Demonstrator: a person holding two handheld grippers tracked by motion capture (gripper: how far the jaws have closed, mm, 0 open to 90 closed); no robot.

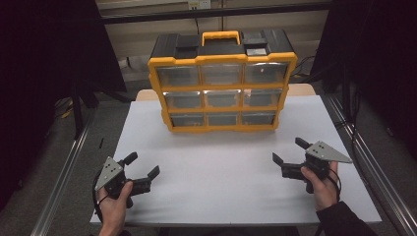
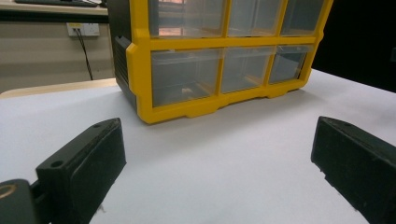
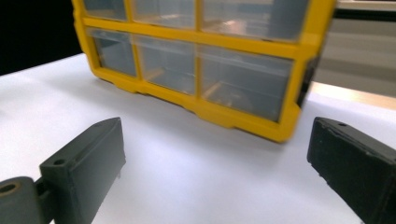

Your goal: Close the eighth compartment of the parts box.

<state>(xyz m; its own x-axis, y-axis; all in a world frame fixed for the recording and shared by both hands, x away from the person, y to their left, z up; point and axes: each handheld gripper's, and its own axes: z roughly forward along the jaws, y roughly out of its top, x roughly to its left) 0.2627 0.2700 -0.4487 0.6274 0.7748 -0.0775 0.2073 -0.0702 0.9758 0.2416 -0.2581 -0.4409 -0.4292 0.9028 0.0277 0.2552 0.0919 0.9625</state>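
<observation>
A yellow and black organizer case (image 1: 222, 81) with a yellow handle stands upright at the far middle of the white table (image 1: 221, 167). Its front holds three rows of clear drawers, all pushed in. My left gripper (image 1: 143, 165) rests near the table's front left, held by a hand, jaws wide apart and empty. My right gripper (image 1: 290, 150) sits at the front right, also open and empty. The case's lower left corner (image 2: 140, 109) fills the upper half of the left gripper view. Its lower right corner (image 3: 285, 130) faces me in the right gripper view.
Metal rails (image 1: 61, 182) run along both sides of the table. Dark curtains (image 1: 44, 64) hang at left and right. A wall outlet (image 2: 83, 29) with cables sits behind the case. Bare white tabletop lies between the grippers and the case.
</observation>
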